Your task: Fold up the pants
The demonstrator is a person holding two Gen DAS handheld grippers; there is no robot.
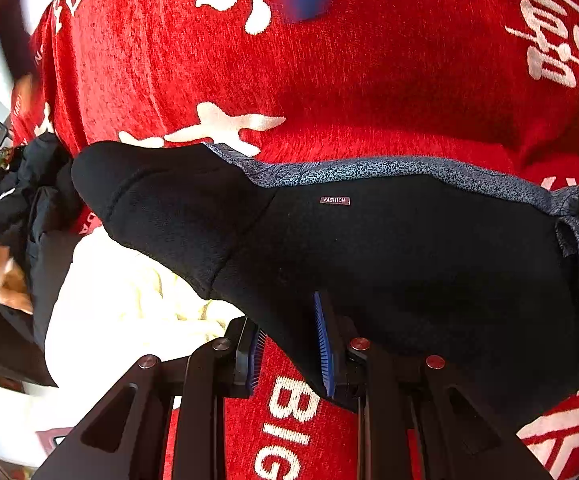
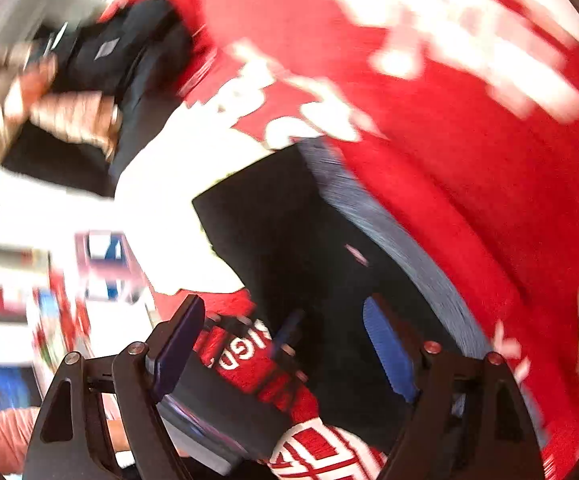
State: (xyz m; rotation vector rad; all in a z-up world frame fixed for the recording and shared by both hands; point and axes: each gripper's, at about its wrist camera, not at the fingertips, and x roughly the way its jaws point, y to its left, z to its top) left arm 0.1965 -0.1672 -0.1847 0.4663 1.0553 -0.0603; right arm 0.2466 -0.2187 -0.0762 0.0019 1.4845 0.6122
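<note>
The black pants [image 1: 389, 264] are showing matt, fleecy knit with a speckled grey waistband [image 1: 409, 170]; the red cloth [image 1: 329, 80] beneath is looking nubbly, the gripper pads [image 1: 323, 344] ribbed blue rubber.

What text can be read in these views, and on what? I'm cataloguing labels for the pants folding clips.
"FASHION": small tag on the black pants.
"BIG": white letters on the red cloth.
Large white characters on that cloth: not Latin, left unread.
Right wrist view: too blurred; only "IG" shows.
</note>
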